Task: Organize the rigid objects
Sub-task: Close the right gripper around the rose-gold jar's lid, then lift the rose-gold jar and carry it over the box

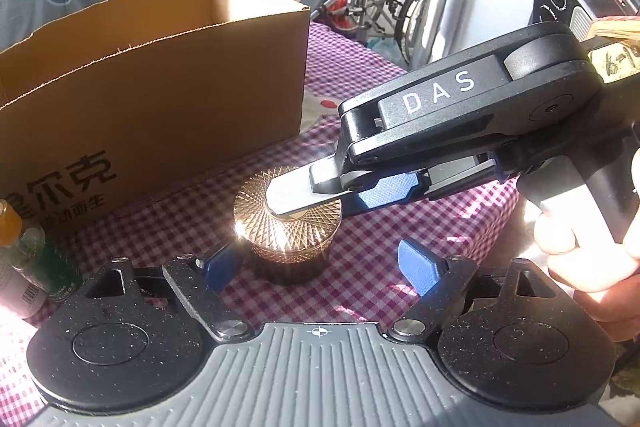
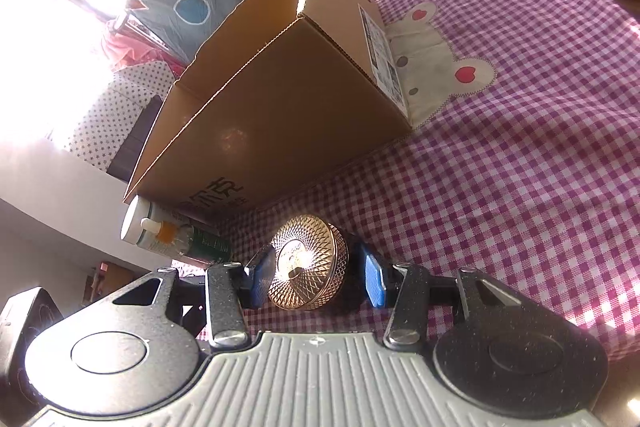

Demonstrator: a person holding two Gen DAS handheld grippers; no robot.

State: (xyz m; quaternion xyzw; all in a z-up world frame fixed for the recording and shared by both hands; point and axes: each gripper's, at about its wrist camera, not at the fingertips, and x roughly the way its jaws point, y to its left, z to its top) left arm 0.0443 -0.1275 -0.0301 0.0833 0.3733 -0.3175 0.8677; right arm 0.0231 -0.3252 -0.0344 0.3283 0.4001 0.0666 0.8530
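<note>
Copper-toned metal jar (image 1: 286, 223), lid cut with a diamond pattern, stands upright on the checked pink bedspread (image 1: 380, 267), just in front of the open cardboard box (image 1: 160, 67).

Holding: right tongs (image 2: 316, 277) reach in from the side, one blue pad touching the lid's rim at the left, the other pad standing a little clear of it at the right. Whether the lid is truly clamped cannot be told. From the left wrist view one flat finger (image 1: 296, 195) lies across the lid top. Left tongs (image 1: 320, 263) stand wide apart, empty, with the jar between and beyond their tips, not touched.

Risks, judged: smooth rounded metal may slip out of a one-sided pinch; a grip on the lid alone may lift the lid off and leave the body; a soft bedspread lets the jar tip if nudged; both tongs crowd one object and may collide.

Pose: both tongs angle downward toward the jar; a hand (image 1: 592, 259) grips the right handle.

Nearby: bottles (image 2: 168, 231) lying beside the box.
</note>
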